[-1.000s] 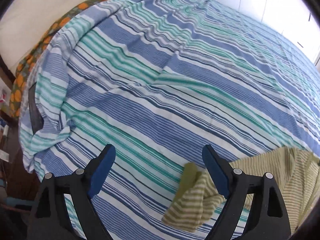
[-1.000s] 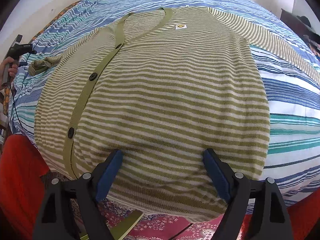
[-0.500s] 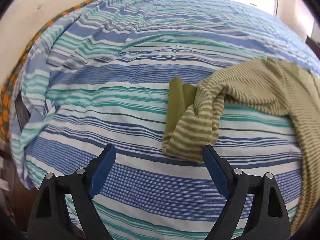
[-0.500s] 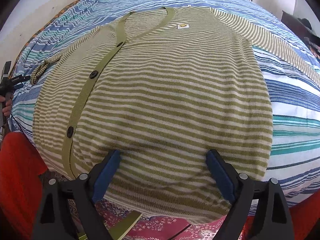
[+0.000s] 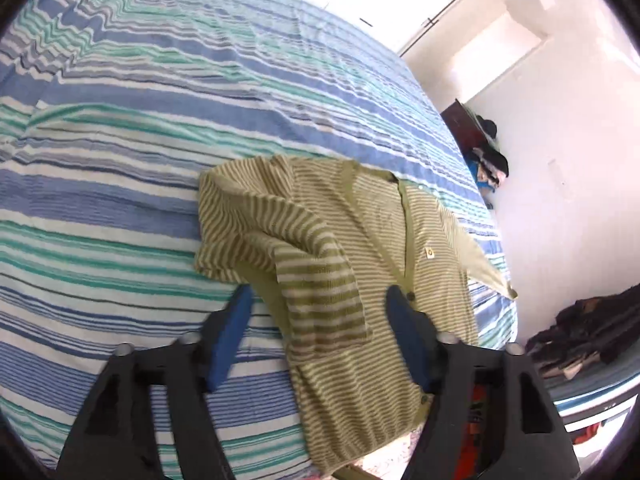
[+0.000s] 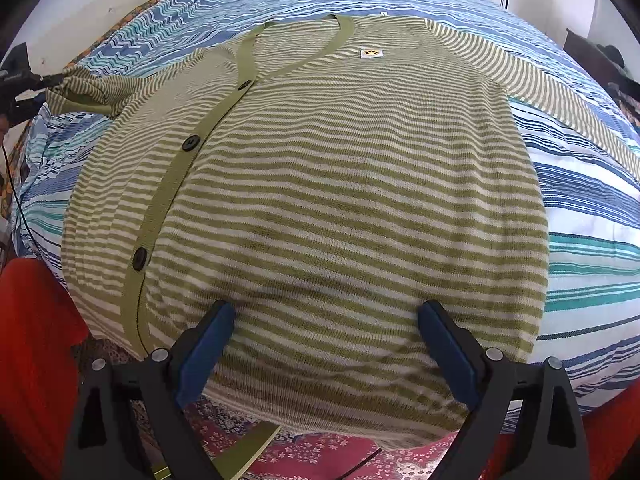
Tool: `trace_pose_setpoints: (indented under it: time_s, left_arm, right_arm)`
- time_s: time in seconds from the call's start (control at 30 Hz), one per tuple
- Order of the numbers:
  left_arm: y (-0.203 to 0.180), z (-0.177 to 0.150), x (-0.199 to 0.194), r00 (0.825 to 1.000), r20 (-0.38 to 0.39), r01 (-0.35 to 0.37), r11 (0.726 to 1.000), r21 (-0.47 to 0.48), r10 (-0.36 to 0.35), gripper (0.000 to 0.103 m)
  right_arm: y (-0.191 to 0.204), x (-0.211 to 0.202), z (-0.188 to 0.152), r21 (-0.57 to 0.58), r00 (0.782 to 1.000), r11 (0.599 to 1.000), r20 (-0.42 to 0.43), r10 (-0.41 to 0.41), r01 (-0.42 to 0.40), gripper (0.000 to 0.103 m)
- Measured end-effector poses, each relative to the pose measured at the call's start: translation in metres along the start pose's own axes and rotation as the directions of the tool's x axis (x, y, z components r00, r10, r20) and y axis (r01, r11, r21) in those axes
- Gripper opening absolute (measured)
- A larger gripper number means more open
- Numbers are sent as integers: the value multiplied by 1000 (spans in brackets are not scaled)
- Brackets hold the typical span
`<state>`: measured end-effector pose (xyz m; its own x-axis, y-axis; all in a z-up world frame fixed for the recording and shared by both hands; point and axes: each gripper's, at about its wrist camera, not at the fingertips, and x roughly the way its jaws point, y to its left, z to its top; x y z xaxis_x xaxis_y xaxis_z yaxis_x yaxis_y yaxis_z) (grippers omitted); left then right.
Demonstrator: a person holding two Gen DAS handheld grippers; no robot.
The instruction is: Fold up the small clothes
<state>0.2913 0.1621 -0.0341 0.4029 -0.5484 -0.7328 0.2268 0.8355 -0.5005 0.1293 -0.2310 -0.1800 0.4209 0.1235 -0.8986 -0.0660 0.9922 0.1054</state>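
Note:
A green-and-cream striped cardigan (image 6: 340, 184) lies front up and buttoned on the bed, its hem at the near edge. My right gripper (image 6: 328, 344) hovers over the hem; its jaws are opening wide and the blue pads stand apart on either side of the fabric without pinching it. In the left wrist view the cardigan's sleeve (image 5: 320, 280) is bunched and turned in toward the body. Its cuff sits between the pads of my left gripper (image 5: 320, 332), whose jaws are opening and do not press on it. The other sleeve (image 6: 560, 92) lies stretched out to the right.
The bed carries a blue, teal and white striped sheet (image 6: 592, 240). A red patterned rug (image 6: 320, 456) and a red object (image 6: 36, 340) lie below the near edge. Dark clothes (image 5: 580, 336) and dark furniture (image 5: 476, 140) stand by the white wall.
The left view swung from bare sheet onto the cardigan, and the sleeve moved in toward the body and now sits between wider jaws. The right gripper stayed put while its jaws widened.

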Motion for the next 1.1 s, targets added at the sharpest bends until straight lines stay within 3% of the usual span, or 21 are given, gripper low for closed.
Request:
trace_pose_setpoints:
  time_s: [0.03,0.1,0.17,0.27,0.33,0.4,0.43,0.5,0.67,0.73,0.77,0.8,0.83,0.87,0.93,1.0,1.03,1.1]
  left_arm:
    - [-7,2,0,999,35,-36,999,33,34,102]
    - [-8,3,10,996,17,-86,995,53,86,100]
    - [5,-2,22,993,-21,-119,993,0,119,99]
    - [19,-18,32,989,-57,-137,990,-26,136,85]
    - [11,-35,35,988,-65,-139,990,22,140,84]
    - [-12,-48,44,981,-53,-175,973,148,184,84]
    - [-24,-54,51,975,-45,-202,951,233,218,84]
    - [-50,-66,66,959,-20,-251,878,408,283,85]
    - [-83,-84,111,906,55,-336,632,699,421,86]
    - [-79,-84,134,876,43,-353,580,734,480,86]
    - [-75,-84,143,868,24,-351,577,737,497,83]
    - [-70,-82,149,868,-15,-329,598,730,496,53]
    - [-64,-77,152,872,-83,-297,656,694,482,25]
    - [-54,-70,147,881,-153,-269,740,617,448,6]
    - [-40,-56,112,933,-149,-233,866,442,327,5]
    - [-15,-46,61,972,-132,-162,962,220,194,5]
    - [-1,-44,35,984,-109,-131,984,124,144,5]
    - [33,-44,-12,991,-57,-125,992,-35,123,5]
  right_arm:
    - [0,0,1,2,1000,1000,0,2,-2,95]
    - [-1,0,1,8,1000,1000,2,7,-7,95]
    - [-2,-1,1,15,1000,1000,8,15,-15,95]
    - [-2,-1,2,14,1000,1000,12,22,-22,95]
    - [-2,-1,1,8,1000,1000,13,19,-20,95]
    - [-2,-1,0,4,1000,1000,12,16,-16,95]
    - [-1,0,0,3,1000,1000,12,16,-16,96]
    - [-2,-1,-2,2,1000,1000,12,15,-15,97]
    - [0,-1,-2,1,1000,1000,14,10,-10,97]
    - [0,-1,-2,1,1000,1000,15,9,-9,97]
    - [0,-1,-2,1,1000,1000,15,8,-8,97]
    - [0,-1,-3,0,1000,1000,15,7,-7,97]
    - [0,-1,-2,-1,1000,1000,15,7,-7,97]
    - [0,-2,-2,1,1000,1000,15,10,-10,97]
    - [-1,-3,-2,5,1000,1000,15,17,-17,97]
    - [-2,-3,-2,9,1000,1000,17,24,-24,97]
    - [-3,-3,-2,9,999,1000,18,26,-27,97]
    - [-3,-2,-2,5,1000,1000,16,26,-26,97]
